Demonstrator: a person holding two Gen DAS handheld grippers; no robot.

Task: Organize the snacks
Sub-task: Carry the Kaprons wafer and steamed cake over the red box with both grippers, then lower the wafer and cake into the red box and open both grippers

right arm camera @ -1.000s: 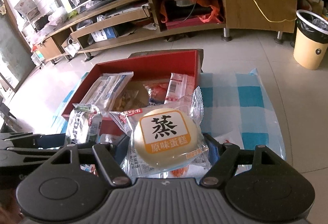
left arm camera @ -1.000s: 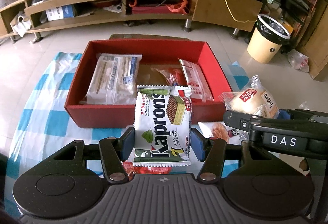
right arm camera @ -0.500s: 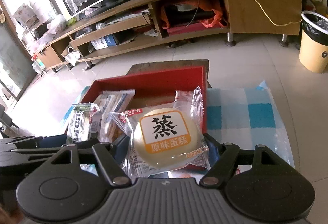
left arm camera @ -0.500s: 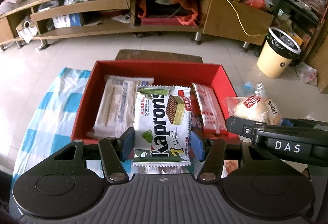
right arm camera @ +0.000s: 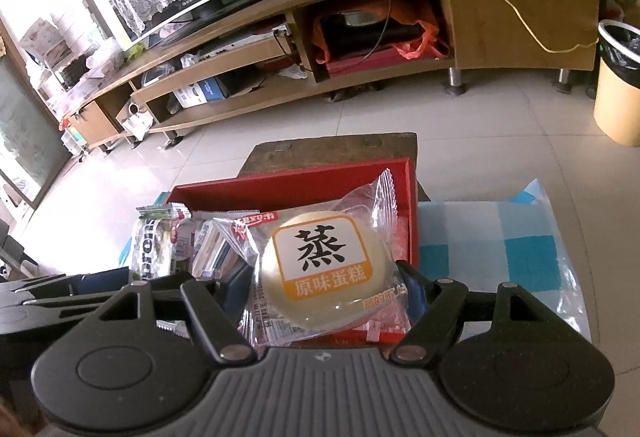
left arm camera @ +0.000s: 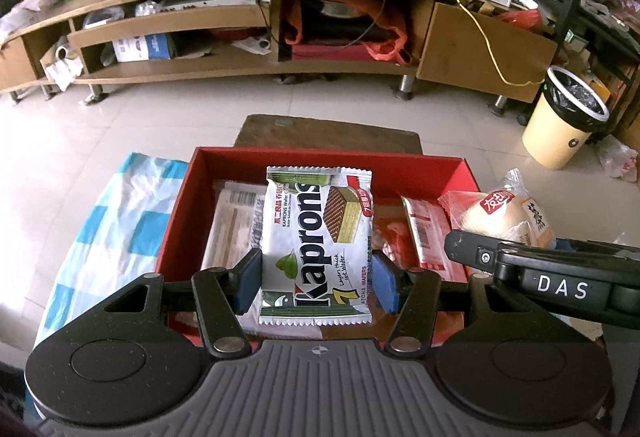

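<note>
My left gripper [left arm camera: 316,283] is shut on a white and green Kaprons wafer packet [left arm camera: 318,241], held over the middle of the red box [left arm camera: 320,159]. My right gripper [right arm camera: 324,291] is shut on a clear-wrapped round steamed cake [right arm camera: 324,269], held over the box's right part [right arm camera: 412,197]. That cake [left arm camera: 504,213] and the right gripper's body show at the right of the left wrist view. The wafer packet [right arm camera: 154,247] shows at the left of the right wrist view. Inside the box lie a pale cracker pack [left arm camera: 232,225] and red packets [left arm camera: 430,237].
The box sits on a blue and white checked cloth [left arm camera: 120,213] over a small table. A dark wooden stool [left arm camera: 328,133] stands just behind it. Beyond the tiled floor are a long wooden TV stand [left arm camera: 240,17] and a cream bin [left arm camera: 568,121].
Both grippers have moved forward with their snacks, from in front of the box's near wall to over its inside. Neither grip has changed.
</note>
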